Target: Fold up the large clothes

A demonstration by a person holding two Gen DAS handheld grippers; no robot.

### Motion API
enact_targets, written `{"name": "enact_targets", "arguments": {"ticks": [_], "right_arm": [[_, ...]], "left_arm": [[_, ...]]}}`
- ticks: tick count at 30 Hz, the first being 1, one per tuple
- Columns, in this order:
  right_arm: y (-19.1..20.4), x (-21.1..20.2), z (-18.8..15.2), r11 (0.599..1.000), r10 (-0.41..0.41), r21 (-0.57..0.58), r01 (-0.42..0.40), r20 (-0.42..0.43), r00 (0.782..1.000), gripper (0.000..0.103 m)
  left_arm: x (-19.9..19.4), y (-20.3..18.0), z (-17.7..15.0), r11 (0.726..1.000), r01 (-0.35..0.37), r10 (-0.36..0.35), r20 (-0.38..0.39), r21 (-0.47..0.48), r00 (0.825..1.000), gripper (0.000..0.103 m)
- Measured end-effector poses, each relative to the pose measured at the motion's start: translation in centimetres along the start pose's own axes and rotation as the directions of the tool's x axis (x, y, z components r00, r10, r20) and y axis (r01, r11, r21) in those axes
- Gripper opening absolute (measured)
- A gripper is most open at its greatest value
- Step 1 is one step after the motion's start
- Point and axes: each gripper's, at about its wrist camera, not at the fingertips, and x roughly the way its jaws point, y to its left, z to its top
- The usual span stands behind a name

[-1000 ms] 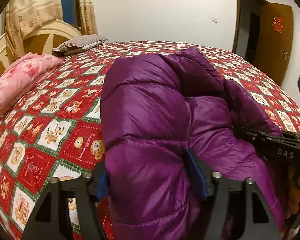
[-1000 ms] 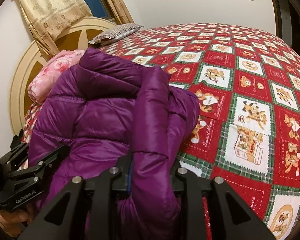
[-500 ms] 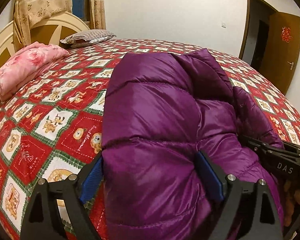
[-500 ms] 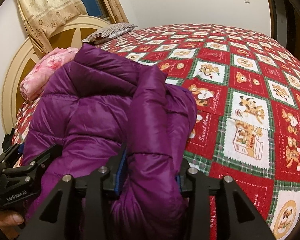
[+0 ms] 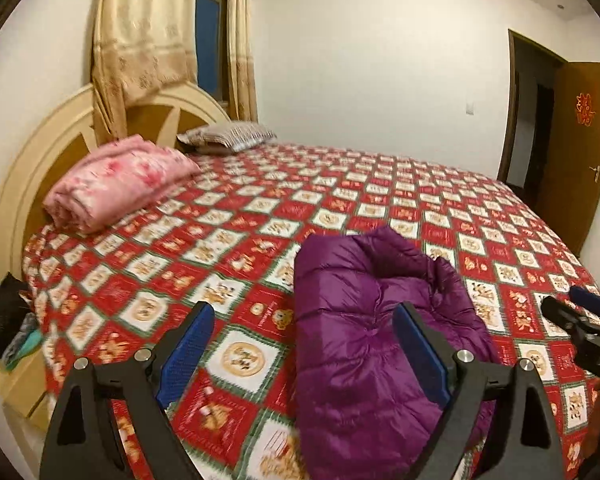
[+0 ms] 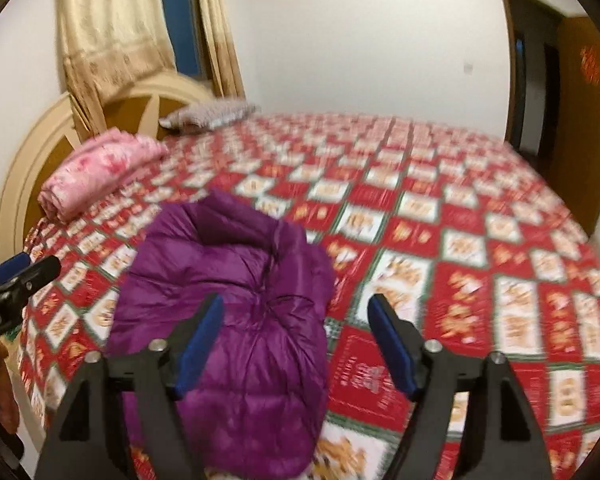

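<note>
Fingers (image 5: 198,332) of both grippers spread, holding nothing; purple quilted puffer jacket (image 5: 364,336) lies folded compactly on the bed (image 5: 380,184); folding appears complete.

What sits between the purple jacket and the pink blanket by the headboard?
Only bare bedspread: in the left wrist view nothing lies between the purple jacket and the pink blanket.
</note>
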Motion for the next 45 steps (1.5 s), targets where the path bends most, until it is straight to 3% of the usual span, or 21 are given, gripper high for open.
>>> {"name": "enact_targets", "arguments": {"ticks": [7, 45], "right_arm": [[1.2, -4.2, 0.1, 1.000, 0.022, -0.014, -0.021, 0.075, 0.997, 0.081], [1.5, -4.7, -0.7, 0.999, 0.051, -0.015, -0.050, 0.073, 0.996, 0.083]], "left_arm": [[-3.2, -0.2, -0.4, 1.000, -0.005, 0.004, 0.047, 0.030, 0.999, 0.092], [-3.1, -0.1, -1.2, 0.999, -0.008, 0.007, 0.035, 0.032, 0.999, 0.092]]}}
